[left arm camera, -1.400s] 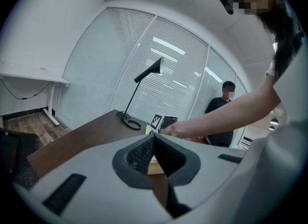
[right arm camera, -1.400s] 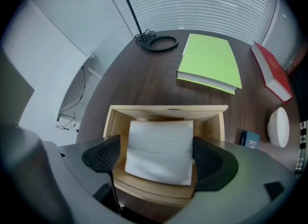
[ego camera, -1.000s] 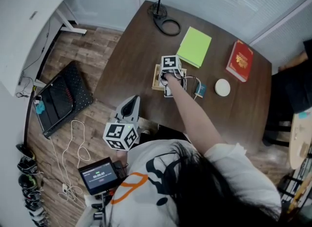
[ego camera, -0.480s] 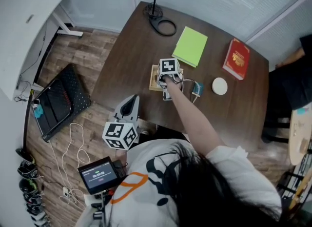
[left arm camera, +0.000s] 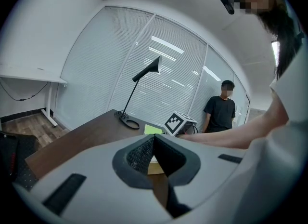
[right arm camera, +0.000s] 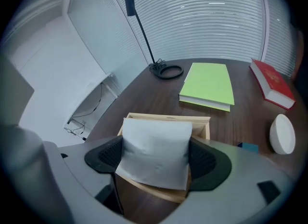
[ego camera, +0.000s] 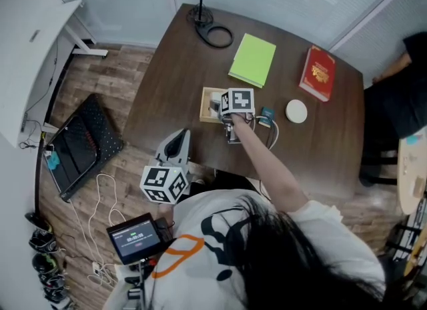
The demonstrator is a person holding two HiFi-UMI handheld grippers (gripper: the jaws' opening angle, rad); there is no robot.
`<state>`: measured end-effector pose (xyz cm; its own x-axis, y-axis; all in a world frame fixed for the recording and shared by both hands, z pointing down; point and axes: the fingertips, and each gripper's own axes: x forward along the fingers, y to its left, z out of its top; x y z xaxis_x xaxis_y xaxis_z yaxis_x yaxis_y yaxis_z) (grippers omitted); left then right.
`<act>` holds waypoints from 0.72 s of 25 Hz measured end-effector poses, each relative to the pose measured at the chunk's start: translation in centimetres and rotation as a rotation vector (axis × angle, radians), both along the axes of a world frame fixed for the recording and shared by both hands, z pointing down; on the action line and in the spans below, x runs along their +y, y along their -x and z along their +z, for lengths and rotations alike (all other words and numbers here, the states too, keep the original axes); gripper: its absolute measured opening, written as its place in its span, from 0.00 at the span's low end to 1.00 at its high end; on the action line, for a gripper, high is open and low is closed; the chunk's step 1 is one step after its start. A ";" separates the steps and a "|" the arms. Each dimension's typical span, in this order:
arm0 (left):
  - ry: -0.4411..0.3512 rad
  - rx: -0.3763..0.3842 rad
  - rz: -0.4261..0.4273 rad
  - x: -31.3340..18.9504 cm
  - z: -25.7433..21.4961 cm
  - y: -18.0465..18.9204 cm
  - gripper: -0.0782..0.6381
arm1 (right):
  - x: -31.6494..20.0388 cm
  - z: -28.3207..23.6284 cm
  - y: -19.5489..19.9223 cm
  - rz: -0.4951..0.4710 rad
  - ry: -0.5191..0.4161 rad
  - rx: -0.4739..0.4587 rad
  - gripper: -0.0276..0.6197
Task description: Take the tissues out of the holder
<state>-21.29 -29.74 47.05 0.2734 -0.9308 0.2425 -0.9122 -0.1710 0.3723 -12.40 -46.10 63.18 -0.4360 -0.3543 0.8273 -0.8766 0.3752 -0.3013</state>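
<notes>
A light wooden tissue holder (right arm camera: 166,118) sits on the dark table near its left front edge (ego camera: 208,95). A folded stack of white tissues (right arm camera: 155,141) stands between the dark pads of my right gripper (right arm camera: 155,159), in front of the holder's far wall. Both pads press on the stack's sides. In the head view my right gripper (ego camera: 227,111) hangs over the holder's right part. My left gripper (ego camera: 175,145) is held off the table by the person's body. Its jaws are shut and hold nothing (left arm camera: 153,153).
A green book (ego camera: 253,61), a red book (ego camera: 317,73), a white round puck (ego camera: 296,111) and a small blue item (ego camera: 267,115) lie on the table. A lamp base with a cable loop (ego camera: 212,35) stands at the far corner. A person in black (left arm camera: 220,112) stands beyond the table.
My right gripper has drawn back a little toward the person, so more of the holder shows at its left. The left gripper has stayed where it was.
</notes>
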 end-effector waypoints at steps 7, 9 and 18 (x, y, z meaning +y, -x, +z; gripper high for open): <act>0.006 -0.004 0.037 0.2 0.2 -1.1 0.11 | -0.2 -3.1 -1.0 -0.017 -0.103 -0.031 0.69; 0.006 -0.003 0.048 0.2 0.3 -1.5 0.11 | -0.1 -4.1 -1.5 -0.028 -0.144 -0.022 0.69; 0.009 0.004 0.125 -0.3 0.5 -3.7 0.11 | 1.2 -9.2 -4.5 -0.015 -0.247 -0.082 0.69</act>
